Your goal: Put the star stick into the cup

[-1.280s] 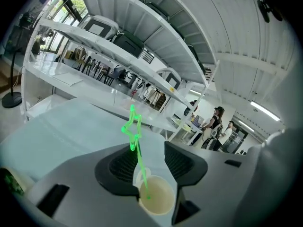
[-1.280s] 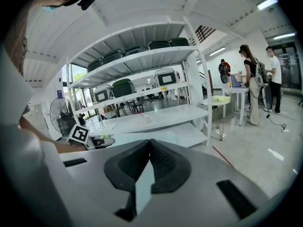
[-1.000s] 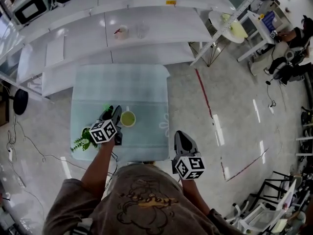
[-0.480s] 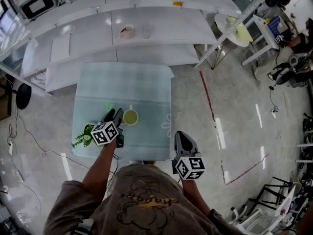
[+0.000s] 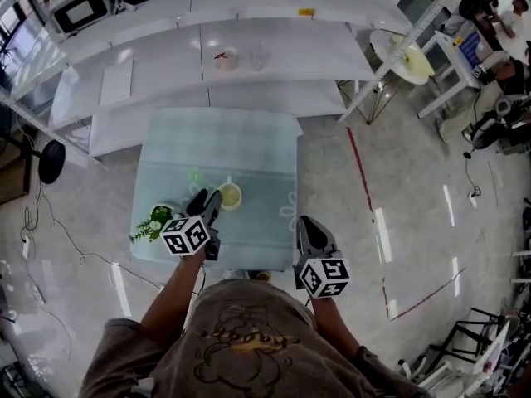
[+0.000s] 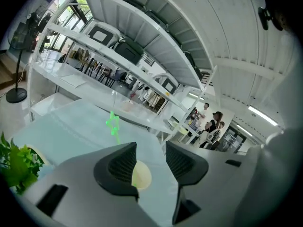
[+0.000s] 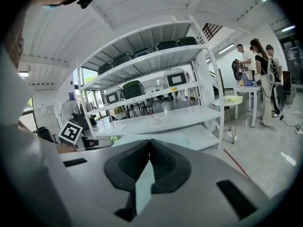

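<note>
A green star stick (image 5: 194, 176) lies on the pale glass table (image 5: 249, 143), left of a yellow-green cup (image 5: 229, 195). My left gripper (image 5: 208, 199) hovers just short of the cup and the stick, with its jaws apart and nothing between them. In the left gripper view the star (image 6: 113, 124) shows ahead above the left jaw. Its thin stick runs down behind that jaw, and the cup (image 6: 140, 175) shows in the gap. My right gripper (image 5: 304, 225) is held off the table's right front corner, shut and empty, and its pads (image 7: 161, 162) meet.
A small green plant (image 5: 152, 222) stands at the table's left front, close to my left hand. White shelving (image 5: 166, 65) behind the table carries two small cups (image 5: 226, 58). People stand at desks far to the right (image 7: 258, 65). A floor fan (image 5: 50, 160) is at the left.
My left gripper has drawn back a little toward me, away from the cup. The star stick and cup have not moved on the table. The right gripper has stayed put.
</note>
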The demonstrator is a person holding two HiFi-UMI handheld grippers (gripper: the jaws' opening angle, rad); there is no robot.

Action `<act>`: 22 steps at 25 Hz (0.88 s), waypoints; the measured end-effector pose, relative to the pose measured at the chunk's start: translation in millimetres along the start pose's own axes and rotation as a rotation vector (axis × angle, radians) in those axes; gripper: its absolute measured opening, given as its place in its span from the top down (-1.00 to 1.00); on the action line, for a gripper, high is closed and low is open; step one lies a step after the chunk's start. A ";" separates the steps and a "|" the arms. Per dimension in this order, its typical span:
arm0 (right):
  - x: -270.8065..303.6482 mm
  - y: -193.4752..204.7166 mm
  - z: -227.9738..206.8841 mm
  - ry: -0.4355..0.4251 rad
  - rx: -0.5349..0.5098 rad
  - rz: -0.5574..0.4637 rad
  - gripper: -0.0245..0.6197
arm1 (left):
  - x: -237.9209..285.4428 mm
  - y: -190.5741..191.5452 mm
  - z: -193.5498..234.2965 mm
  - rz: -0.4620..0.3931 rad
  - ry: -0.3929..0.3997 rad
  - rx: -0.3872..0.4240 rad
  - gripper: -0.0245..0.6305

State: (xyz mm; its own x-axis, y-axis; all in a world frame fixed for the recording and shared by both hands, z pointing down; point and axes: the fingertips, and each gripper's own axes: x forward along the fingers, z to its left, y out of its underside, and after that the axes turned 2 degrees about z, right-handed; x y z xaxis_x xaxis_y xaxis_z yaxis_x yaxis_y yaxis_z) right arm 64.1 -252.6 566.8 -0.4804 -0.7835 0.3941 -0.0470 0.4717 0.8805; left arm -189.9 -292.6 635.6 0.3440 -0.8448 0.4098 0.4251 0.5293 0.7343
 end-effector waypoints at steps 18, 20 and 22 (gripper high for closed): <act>-33.1 -25.6 32.2 -0.105 -0.065 -0.081 0.91 | -105.6 -43.5 -94.0 -0.132 0.139 0.117 0.34; -37.7 -27.2 36.2 -0.115 -0.078 -0.084 0.91 | -116.8 -44.2 -99.3 -0.144 0.143 0.132 0.34; -42.8 -29.4 39.3 -0.121 -0.087 -0.087 0.91 | -126.9 -45.6 -104.1 -0.156 0.138 0.159 0.34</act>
State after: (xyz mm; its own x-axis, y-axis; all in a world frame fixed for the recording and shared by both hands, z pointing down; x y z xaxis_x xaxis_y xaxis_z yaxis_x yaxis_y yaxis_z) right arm 51.5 -217.0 513.7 -0.5802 -0.7628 0.2855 -0.0193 0.3633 0.9315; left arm -165.8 -201.5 493.8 0.4000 -0.8908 0.2157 0.3489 0.3656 0.8629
